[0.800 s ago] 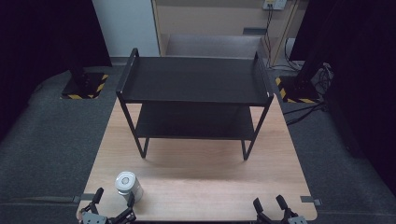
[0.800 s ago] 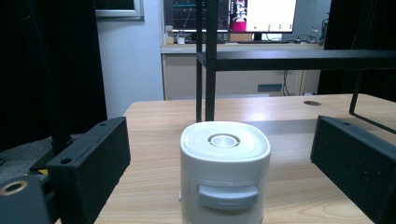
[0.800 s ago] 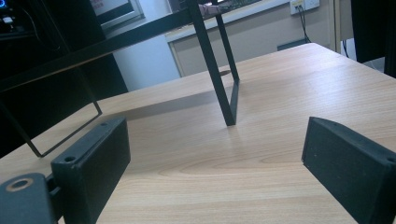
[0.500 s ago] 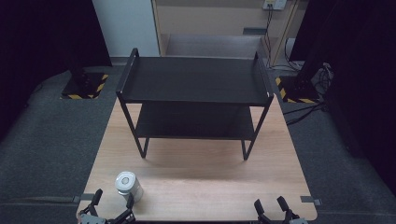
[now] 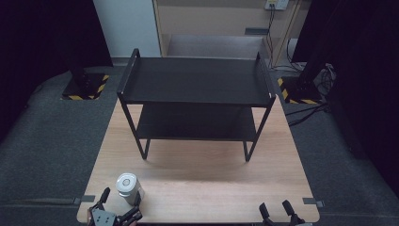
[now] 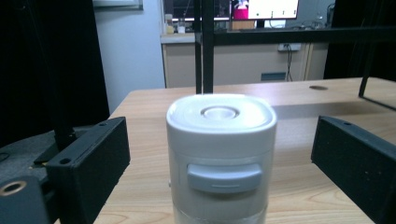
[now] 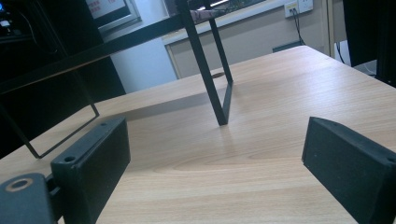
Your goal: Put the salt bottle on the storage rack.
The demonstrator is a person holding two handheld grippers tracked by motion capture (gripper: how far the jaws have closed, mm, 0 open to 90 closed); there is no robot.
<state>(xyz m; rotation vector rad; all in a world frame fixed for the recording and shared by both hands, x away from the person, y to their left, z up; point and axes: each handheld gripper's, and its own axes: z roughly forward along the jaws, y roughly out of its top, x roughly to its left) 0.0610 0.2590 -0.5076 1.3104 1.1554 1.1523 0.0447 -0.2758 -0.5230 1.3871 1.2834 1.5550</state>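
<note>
A: Checking progress: white canister (image 5: 127, 187) on the wooden table (image 5: 207, 188), near-left corner, between the wide-open left gripper (image 5: 118, 207) jaws, ungripped.
B: Right gripper (image 5: 276, 210)?
A: Wide, empty. Black two-tier shelf (image 5: 195, 89) bare; likely everything's left.

One overhead cam, two low gripper cams

High view looks down at the table (image 5: 197, 188); both gripper views sit near tabletop height, sharing the rack (image 5: 195, 94).

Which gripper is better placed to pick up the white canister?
Left. The left gripper is open with the white canister standing between its jaws, untouched. The right gripper is open at the table's other near corner, facing bare wood.
</note>
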